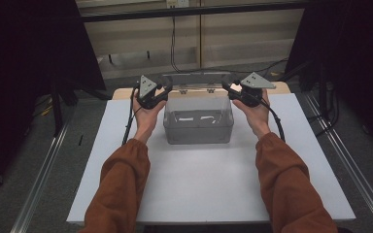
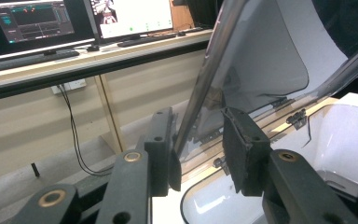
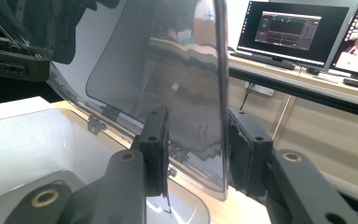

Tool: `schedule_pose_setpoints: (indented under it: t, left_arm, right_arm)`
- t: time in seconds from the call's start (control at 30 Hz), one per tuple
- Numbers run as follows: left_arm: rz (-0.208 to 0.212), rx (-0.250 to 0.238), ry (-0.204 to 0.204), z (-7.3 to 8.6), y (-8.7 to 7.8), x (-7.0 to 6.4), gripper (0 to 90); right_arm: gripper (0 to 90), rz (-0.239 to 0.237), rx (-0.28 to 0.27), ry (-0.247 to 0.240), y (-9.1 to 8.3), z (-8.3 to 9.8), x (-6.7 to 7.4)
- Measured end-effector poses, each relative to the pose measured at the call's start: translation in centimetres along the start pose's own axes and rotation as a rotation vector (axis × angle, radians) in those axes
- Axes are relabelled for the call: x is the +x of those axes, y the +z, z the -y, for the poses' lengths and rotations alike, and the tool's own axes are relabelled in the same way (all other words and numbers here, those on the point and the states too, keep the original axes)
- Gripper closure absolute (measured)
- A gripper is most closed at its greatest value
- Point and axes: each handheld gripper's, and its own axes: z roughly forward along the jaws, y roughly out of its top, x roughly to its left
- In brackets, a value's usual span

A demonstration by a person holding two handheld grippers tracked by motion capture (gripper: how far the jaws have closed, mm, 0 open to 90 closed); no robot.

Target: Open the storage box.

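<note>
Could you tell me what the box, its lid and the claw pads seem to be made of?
Box: probably clear, slightly frosted plastic; the table shows through its walls. Lid: likely smoke-tinted glossy plastic, see-through and mirroring the room. Claw pads: matt black, perhaps rubber or plastic; the texture is too blurred to tell.

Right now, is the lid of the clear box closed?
No, the lid stands raised on its hinges behind the open box, with the left gripper and right gripper at its ends.

box: clear plastic bin point(image 1: 198, 127), open, upright, mid-table toward far edge
lid: smoky transparent lid point(image 1: 197, 78), hinged at back, raised upright
</note>
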Motion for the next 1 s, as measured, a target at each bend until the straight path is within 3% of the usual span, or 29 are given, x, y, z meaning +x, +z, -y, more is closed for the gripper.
schedule_pose_setpoints:
  t: [0.07,0.13,0.27,0.47,0.6,0.73,0.8,1.0]
  left_arm:
    - [-0.001,-0.008,-0.014,0.0,0.1,0.0,64.5]
    - [-0.001,0.0,0.001,-0.1,0.1,0.1,64.9]
    - [0.001,-0.004,-0.005,-0.1,0.2,0.2,65.7]
    - [-0.002,0.003,0.003,-0.3,0.3,0.3,66.2]
    - [-0.003,0.004,0.005,-0.3,0.5,0.4,66.8]
    - [-0.009,0.007,0.006,-0.4,0.7,0.5,67.1]
    - [-0.01,0.011,0.004,-0.5,0.8,0.5,67.4]
    - [-0.015,0.013,0.01,-0.7,1.1,0.8,68.0]
  right_arm:
    - [60.7,0.001,0.001,-0.002,0.1,0.0,-0.1]
    - [60.9,0.002,0.005,0.002,0.2,0.0,-0.2]
    - [58.7,0.015,0.012,-0.005,0.6,-0.2,-0.5]
    - [57.4,0.012,0.022,0.025,1.1,0.2,-0.8]
    - [51.5,0.025,0.032,0.06,1.3,0.6,-1.1]
    - [52.3,0.028,0.032,0.082,1.5,0.9,-1.4]
    - [56.5,0.005,0.036,0.087,1.6,1.2,-1.6]
    - [58.1,-0.003,0.049,0.069,2.1,1.3,-1.5]
